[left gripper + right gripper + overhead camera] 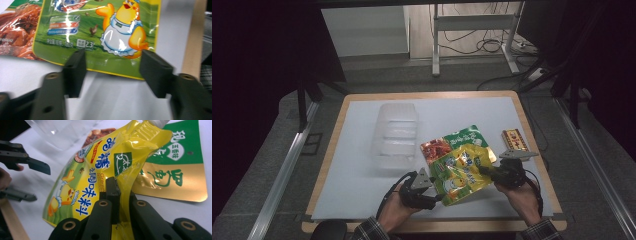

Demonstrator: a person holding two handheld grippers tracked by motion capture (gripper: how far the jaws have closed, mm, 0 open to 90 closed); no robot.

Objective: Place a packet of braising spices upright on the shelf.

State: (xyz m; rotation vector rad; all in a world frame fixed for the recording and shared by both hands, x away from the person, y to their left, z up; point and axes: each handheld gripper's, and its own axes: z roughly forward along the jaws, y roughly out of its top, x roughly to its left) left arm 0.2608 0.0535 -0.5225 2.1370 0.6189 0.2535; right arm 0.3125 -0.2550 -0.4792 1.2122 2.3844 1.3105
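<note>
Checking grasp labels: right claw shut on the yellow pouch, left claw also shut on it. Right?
Not quite. The right claw is shut on the yellow pouch, but the left claw is open: the left gripper view shows its jaws apart, the pouch's edge lying beyond them, untouched.

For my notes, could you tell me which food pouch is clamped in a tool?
The yellow chick-printed pouch, pinched in the right tool; the green-and-gold pouch lies untouched.
</note>
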